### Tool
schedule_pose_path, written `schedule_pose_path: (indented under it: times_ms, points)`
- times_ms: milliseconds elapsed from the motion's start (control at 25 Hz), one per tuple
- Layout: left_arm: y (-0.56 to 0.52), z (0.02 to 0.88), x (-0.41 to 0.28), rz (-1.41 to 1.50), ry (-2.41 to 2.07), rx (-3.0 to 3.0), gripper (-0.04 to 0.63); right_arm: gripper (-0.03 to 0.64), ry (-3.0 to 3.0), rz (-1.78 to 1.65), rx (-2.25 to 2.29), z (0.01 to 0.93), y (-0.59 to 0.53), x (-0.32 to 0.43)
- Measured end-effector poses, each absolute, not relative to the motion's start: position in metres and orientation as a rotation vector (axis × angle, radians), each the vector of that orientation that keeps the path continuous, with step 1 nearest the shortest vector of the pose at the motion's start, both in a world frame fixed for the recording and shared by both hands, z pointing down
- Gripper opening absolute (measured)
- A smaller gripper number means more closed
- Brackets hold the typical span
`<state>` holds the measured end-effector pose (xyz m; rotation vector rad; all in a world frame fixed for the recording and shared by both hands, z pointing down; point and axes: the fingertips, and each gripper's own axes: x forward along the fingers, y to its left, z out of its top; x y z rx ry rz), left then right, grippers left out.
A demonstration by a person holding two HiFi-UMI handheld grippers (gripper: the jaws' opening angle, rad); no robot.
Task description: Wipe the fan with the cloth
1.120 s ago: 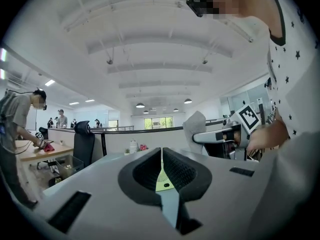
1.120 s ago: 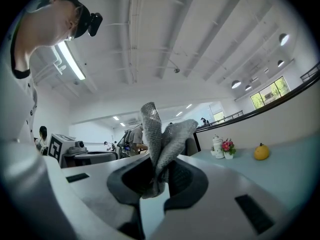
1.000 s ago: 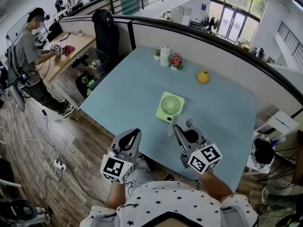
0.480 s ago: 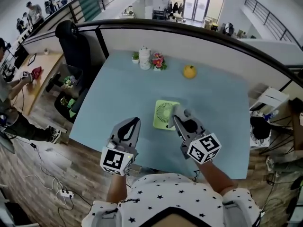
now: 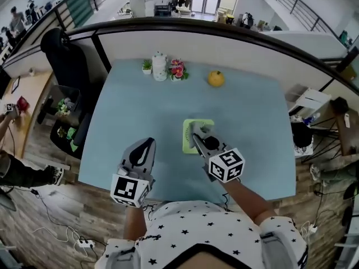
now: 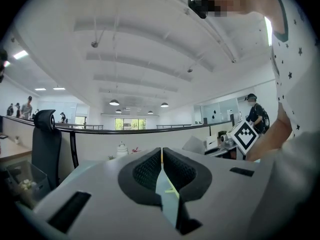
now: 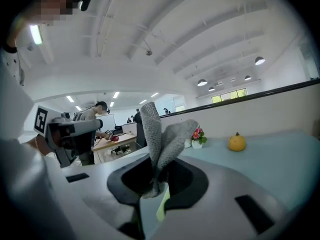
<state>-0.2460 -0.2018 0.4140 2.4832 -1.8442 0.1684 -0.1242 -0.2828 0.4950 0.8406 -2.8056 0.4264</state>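
Right gripper (image 5: 197,137), cloth (image 7: 161,134) nearer fan (image 5: 188,132).

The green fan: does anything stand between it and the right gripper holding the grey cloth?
Nothing visible does. The right gripper, shut on the grey knitted cloth, is directly over the light green square fan on the pale blue table; the round orange fruit stands far behind it.

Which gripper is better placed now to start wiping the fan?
Right. The right gripper is shut on the cloth and hovers at the fan; the left gripper is shut, empty, off to the side.
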Motion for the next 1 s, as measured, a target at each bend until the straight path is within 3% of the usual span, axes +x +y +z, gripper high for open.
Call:
schedule_pose_path:
  times_ms: [1000]
  points:
    - [-0.233,0.441,-0.295,0.066,-1.637,2.535,0.034,0.048,-2.435,0.416,1.047,0.583,-0.326,-0.157]
